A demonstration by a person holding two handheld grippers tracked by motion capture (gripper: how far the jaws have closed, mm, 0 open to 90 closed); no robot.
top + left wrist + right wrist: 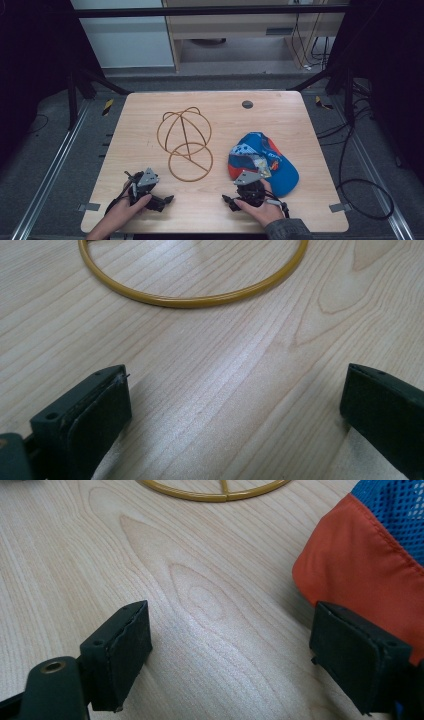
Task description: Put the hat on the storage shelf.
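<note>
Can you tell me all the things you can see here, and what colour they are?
Cap: one, blue with orange and white, right side of the table, just beyond the right gripper.
Wire cap stand: one, golden-yellow, middle of the table, its ring base nearest the person.
Table: one, light wood, under everything.
Small round disc: one, grey, far edge of the table.
Left gripper: one, black, near left of the table, jaws open over bare wood.
Right gripper: one, black, jaws open beside the cap's orange edge.
</note>
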